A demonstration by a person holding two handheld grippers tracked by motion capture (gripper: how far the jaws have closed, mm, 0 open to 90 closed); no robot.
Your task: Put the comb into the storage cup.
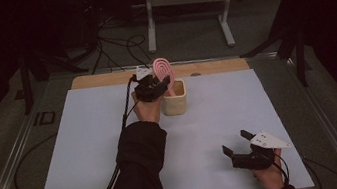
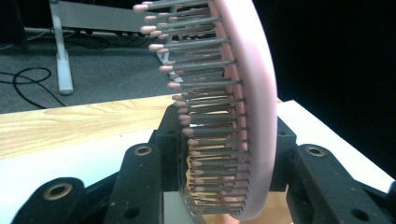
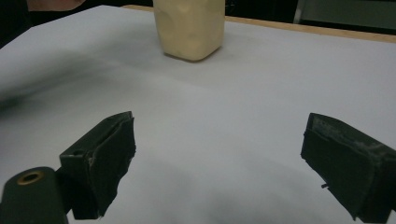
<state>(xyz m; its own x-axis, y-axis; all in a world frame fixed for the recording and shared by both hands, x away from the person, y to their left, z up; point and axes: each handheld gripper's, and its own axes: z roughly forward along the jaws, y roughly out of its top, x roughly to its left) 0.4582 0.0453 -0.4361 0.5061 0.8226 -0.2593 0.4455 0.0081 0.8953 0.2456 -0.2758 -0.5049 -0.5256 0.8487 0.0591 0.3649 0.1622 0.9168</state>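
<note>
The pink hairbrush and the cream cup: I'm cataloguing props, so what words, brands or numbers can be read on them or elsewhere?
None: no readable text on the pink hairbrush, the cream cup, the white table sheet or either gripper's black jaws.

The pink plastic hairbrush (image 2: pixel 252 116) looks smooth and matt, its grey bristles (image 2: pixel 205 70) tipped with rounded beads. The cream plastic cup (image 3: pixel 190 28) is faintly glossy. The table (image 1: pixel 103 80) shows bare wood grain along its far edge.
</note>
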